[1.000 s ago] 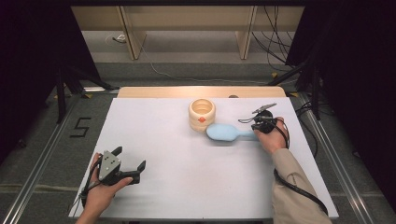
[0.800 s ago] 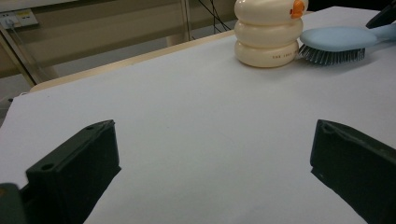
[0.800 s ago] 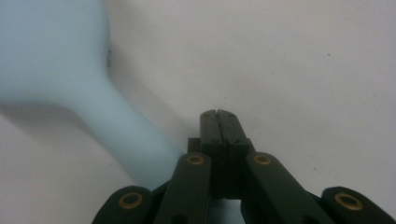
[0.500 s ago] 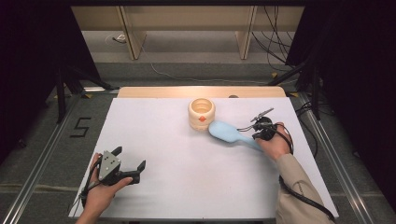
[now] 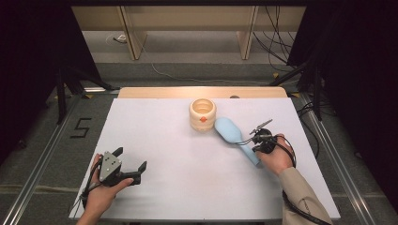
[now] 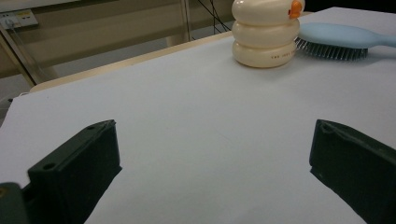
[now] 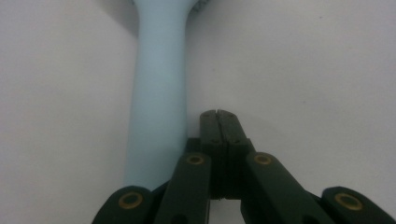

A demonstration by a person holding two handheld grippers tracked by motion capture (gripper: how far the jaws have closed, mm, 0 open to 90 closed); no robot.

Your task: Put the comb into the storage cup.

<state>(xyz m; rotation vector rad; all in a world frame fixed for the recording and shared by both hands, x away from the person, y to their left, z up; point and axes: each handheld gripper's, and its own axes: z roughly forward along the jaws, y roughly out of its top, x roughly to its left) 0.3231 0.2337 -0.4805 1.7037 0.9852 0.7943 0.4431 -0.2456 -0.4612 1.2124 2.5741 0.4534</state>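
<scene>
Right gripper [image 7: 218,114]: jaws clenched, empty, touching blue hairbrush [image 5: 233,133] handle at 9 o'clock. Left gripper [image 5: 133,165]: jaws wide, empty.

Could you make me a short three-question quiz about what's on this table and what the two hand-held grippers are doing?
1. True or false: the right gripper has its jaws clamped around the hairbrush handle.
2. Which gripper has its jaws wide apart: A) left gripper, B) right gripper?
3. What colour is the small mark on the cream ringed container?

Key:
1. False: the jaws are shut together beside the handle, not around it.
2. A.
3. Orange.
</scene>
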